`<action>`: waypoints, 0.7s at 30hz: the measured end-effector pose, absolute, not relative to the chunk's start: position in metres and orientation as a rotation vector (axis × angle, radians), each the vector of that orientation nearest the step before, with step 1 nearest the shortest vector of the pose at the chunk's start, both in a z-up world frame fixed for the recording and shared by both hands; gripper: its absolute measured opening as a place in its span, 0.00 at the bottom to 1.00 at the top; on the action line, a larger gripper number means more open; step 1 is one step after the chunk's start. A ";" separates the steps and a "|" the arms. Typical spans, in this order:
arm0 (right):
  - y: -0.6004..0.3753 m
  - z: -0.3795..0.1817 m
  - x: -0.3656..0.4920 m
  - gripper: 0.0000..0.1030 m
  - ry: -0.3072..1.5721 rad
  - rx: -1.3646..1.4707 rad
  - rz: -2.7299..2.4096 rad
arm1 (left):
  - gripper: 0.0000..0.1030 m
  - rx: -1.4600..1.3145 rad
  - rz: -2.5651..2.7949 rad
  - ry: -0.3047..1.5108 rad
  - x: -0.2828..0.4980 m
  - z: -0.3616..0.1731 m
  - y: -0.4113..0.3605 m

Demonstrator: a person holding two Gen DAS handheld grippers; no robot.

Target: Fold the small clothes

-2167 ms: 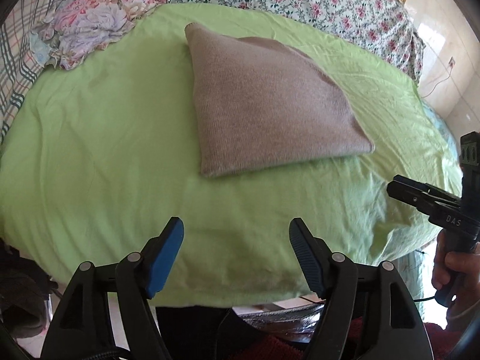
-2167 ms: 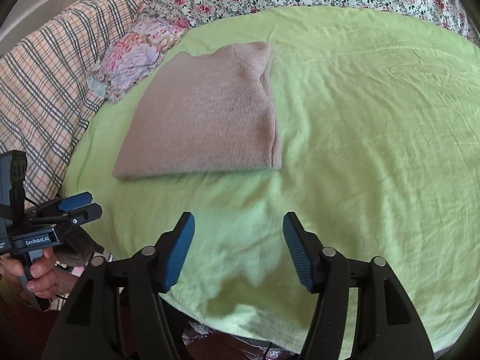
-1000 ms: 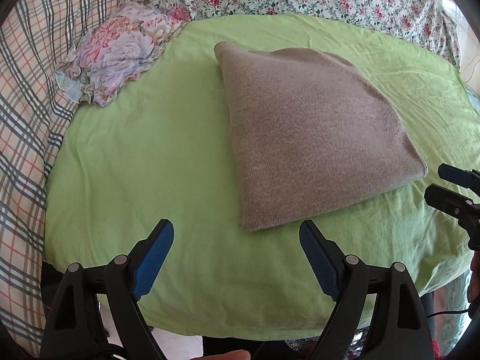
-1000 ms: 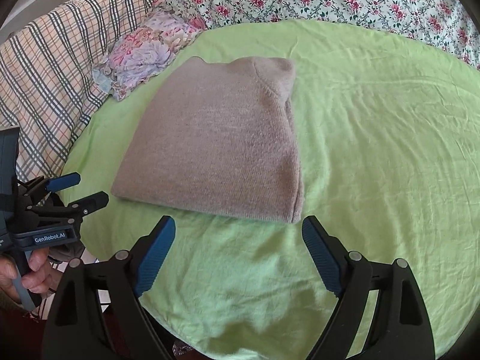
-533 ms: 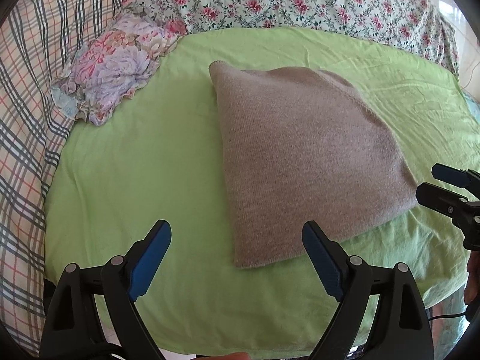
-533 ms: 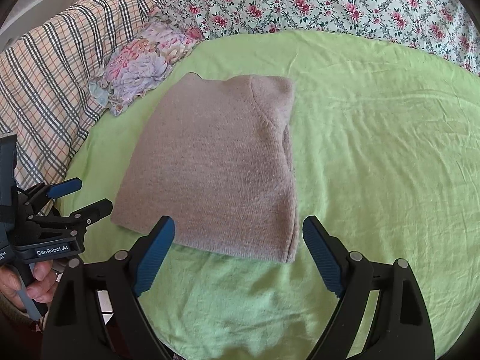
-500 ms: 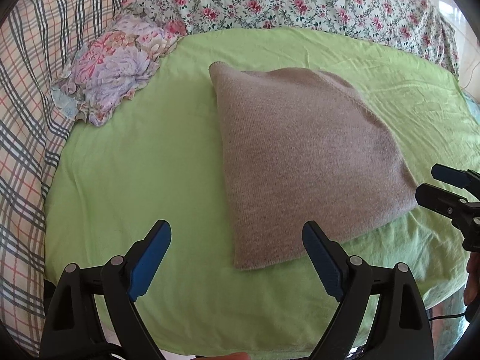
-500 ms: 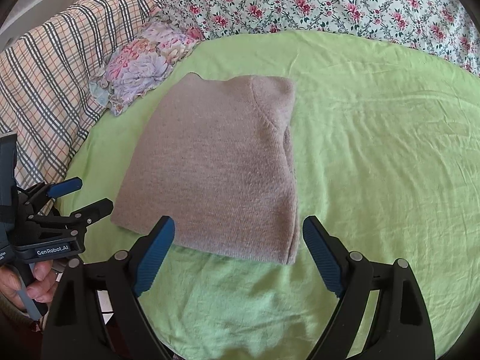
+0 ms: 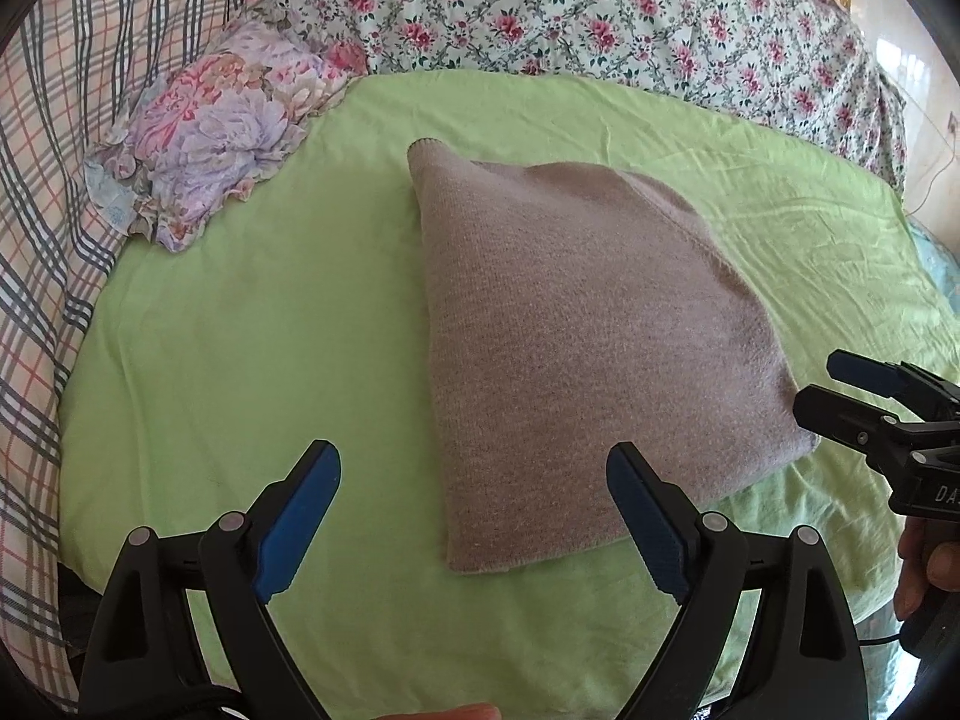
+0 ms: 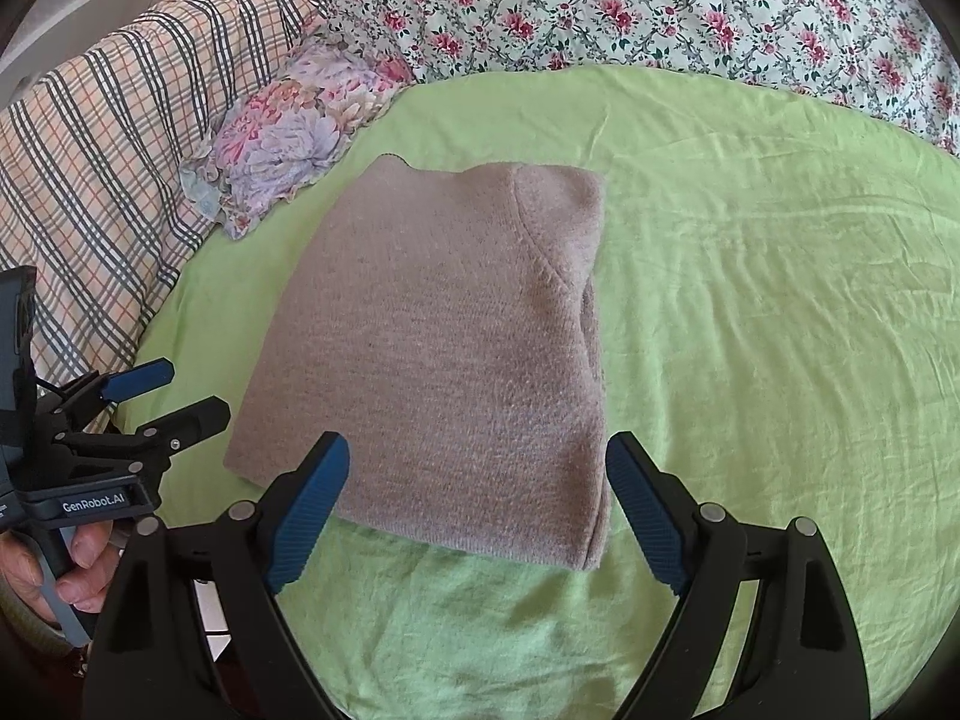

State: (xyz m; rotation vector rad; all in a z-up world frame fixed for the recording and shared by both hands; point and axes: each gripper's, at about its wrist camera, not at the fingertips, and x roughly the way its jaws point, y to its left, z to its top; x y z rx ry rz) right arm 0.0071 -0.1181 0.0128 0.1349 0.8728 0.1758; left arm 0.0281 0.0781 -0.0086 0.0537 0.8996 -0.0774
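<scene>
Both wrist views face the sweater [image 9: 576, 348] from opposite near corners.

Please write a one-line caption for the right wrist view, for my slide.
Open right gripper poised at the near edge of a folded taupe sweater on a green sheet, left gripper open beside it.

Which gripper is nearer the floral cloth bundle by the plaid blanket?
Left. The left gripper is open at the sweater's left edge, on the floral bundle's side; the right gripper, also open, sits at the sweater's near right corner.
</scene>
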 end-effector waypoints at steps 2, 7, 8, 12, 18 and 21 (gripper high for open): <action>-0.118 0.013 0.011 0.85 0.878 0.131 0.181 | 0.88 0.054 -0.079 0.906 0.029 -0.010 0.077; -0.117 0.010 0.016 0.85 0.893 0.134 0.194 | 0.88 0.061 -0.072 0.916 0.031 -0.014 0.075; -0.117 0.010 0.017 0.85 0.894 0.138 0.194 | 0.89 0.062 -0.071 0.917 0.032 -0.015 0.075; -0.118 0.006 0.020 0.85 0.901 0.163 0.193 | 0.89 0.054 -0.065 0.923 0.034 -0.018 0.075; -0.116 0.003 0.021 0.85 0.907 0.158 0.190 | 0.89 0.043 -0.061 0.915 0.035 -0.018 0.078; -0.114 0.003 0.023 0.85 0.905 0.159 0.196 | 0.89 0.036 -0.059 0.915 0.035 -0.018 0.078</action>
